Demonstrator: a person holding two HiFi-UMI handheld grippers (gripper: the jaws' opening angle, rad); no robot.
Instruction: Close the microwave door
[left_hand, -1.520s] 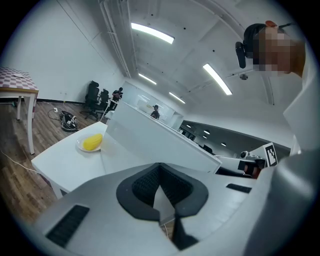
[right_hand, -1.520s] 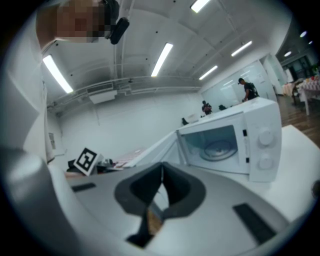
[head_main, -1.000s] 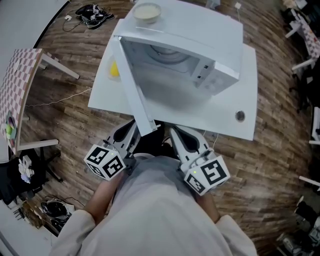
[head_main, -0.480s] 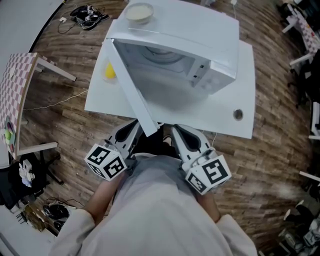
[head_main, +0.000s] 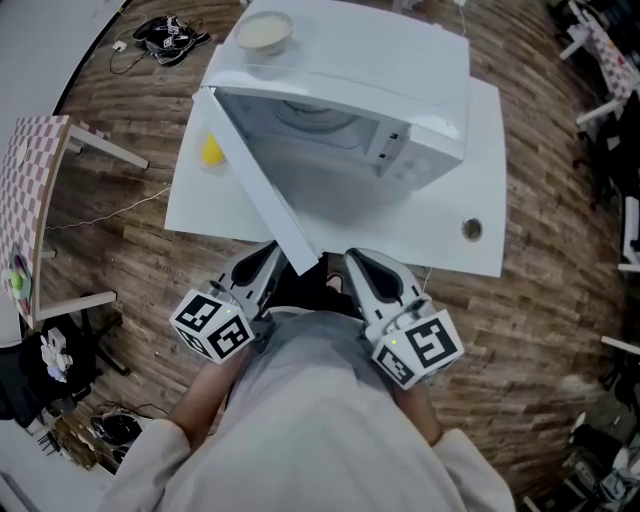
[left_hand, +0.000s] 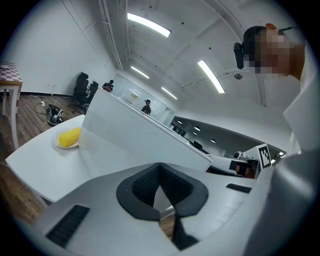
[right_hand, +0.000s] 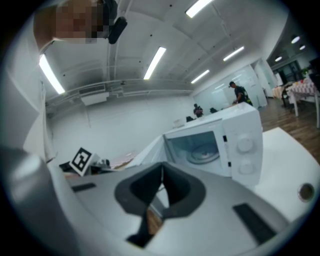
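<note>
The white microwave (head_main: 400, 80) stands on a white table (head_main: 430, 235) with its door (head_main: 262, 190) swung wide open toward me. Its cavity and glass turntable (right_hand: 202, 155) show in the right gripper view. The door's flat outer face (left_hand: 135, 140) fills the middle of the left gripper view. My left gripper (head_main: 262, 268) is held low against my body, just below the door's free edge, jaws shut and empty. Beside it, to the right, my right gripper (head_main: 365, 270) is also shut on nothing. The shut jaws appear as left gripper (left_hand: 160, 190) and right gripper (right_hand: 161, 190).
A bowl (head_main: 262, 32) sits on top of the microwave. A yellow corn cob on a plate (head_main: 211, 150) lies on the table left of the door. A small round object (head_main: 471, 229) lies at the table's right. A checkered table (head_main: 25, 190) stands far left; cables (head_main: 165, 30) lie on the wooden floor.
The head view has shifted a little, so the microwave sits slightly higher and further left. Both grippers stay against my body and the door angle looks the same.
</note>
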